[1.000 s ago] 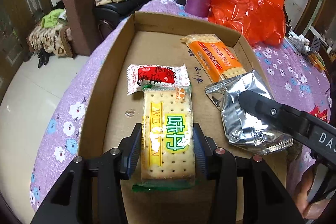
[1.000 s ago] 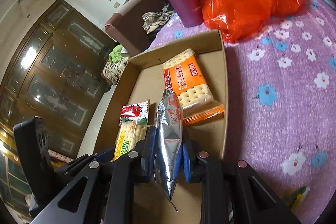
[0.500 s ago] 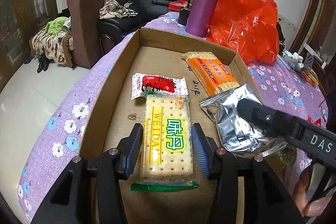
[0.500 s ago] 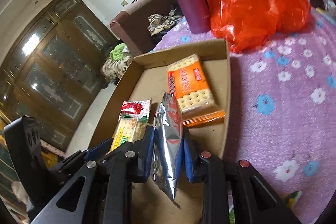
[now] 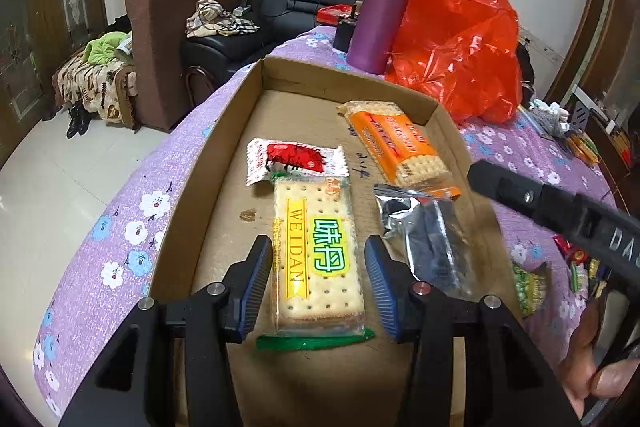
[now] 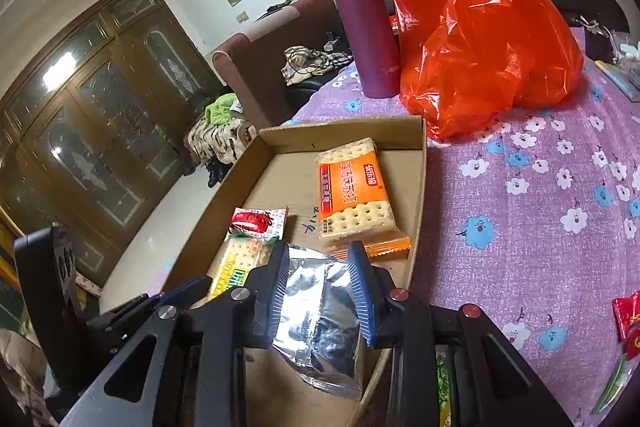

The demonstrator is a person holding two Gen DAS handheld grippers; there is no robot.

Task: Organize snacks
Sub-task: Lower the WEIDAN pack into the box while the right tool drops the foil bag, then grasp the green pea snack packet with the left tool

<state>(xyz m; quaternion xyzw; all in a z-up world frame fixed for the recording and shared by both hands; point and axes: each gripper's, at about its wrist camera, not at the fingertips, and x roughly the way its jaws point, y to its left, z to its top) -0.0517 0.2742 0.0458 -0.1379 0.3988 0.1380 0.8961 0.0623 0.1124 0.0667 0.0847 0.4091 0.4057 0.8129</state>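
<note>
My right gripper (image 6: 322,273) has just been opening around the foil pouch (image 6: 320,323) near the cardboard tray's (image 5: 236,91) right edge; my left gripper (image 5: 318,277) is parted beside the yellow cracker pack (image 5: 316,247).

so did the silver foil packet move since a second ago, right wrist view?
Yes. The silver foil packet, on edge in the closed jaws before, now lies flat in the cardboard box beside the orange cracker pack; the right gripper has just been opening.

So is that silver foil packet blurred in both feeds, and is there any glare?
Left wrist view: the crinkled silver foil packet is smeared with motion blur, while the yellow-and-green cracker pack stays sharp. Right wrist view: the foil is sharper, with bright white glare on its left side.
</note>
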